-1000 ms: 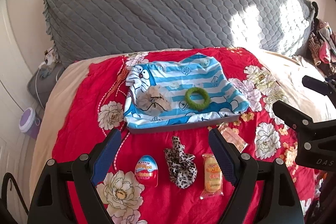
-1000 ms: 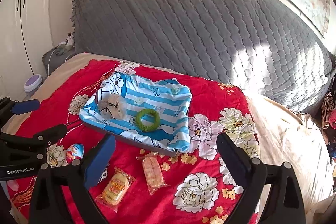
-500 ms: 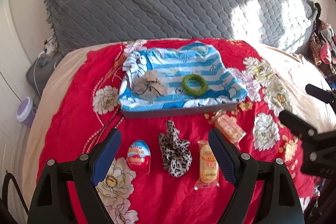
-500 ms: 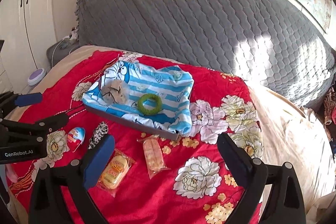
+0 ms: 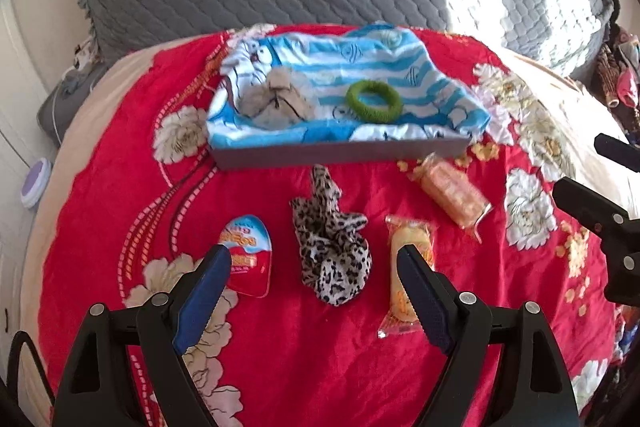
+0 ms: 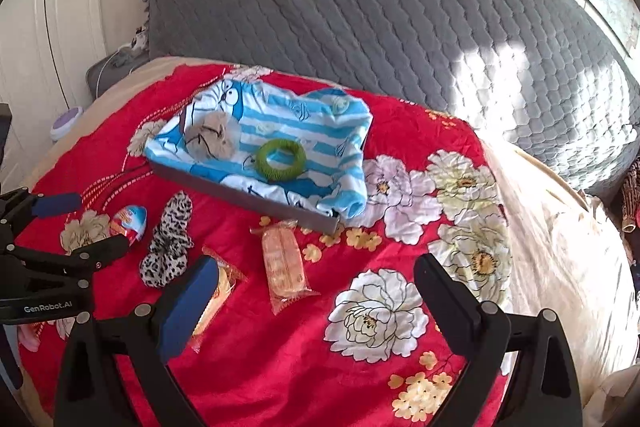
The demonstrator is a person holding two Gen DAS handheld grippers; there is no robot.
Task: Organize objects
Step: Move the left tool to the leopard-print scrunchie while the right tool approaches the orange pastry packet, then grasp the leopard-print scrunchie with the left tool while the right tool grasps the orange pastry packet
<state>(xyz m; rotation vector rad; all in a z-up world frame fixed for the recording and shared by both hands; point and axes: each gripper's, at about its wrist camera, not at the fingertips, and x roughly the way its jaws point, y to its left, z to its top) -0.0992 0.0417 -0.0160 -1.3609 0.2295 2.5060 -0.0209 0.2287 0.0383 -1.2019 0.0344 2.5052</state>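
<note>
Grippers: left gripper (image 5: 314,271) and right gripper (image 6: 316,285) are both hanging spread wide, carrying nothing.
Leopard scrunchie (image 5: 330,251): lying loose between the left fingers; likely next pick, needing descent and closing.
Tray (image 5: 340,150): sitting beyond, already holding green ring (image 5: 374,99).

Bed under a red floral blanket (image 6: 400,307), grey quilted headboard cover (image 6: 360,7) patched with sunlight, white wardrobe doors (image 6: 36,19) at left.

Leopard scrunchie (image 5: 332,247) — between spread fingers (image 5: 206,281), untouched
</note>
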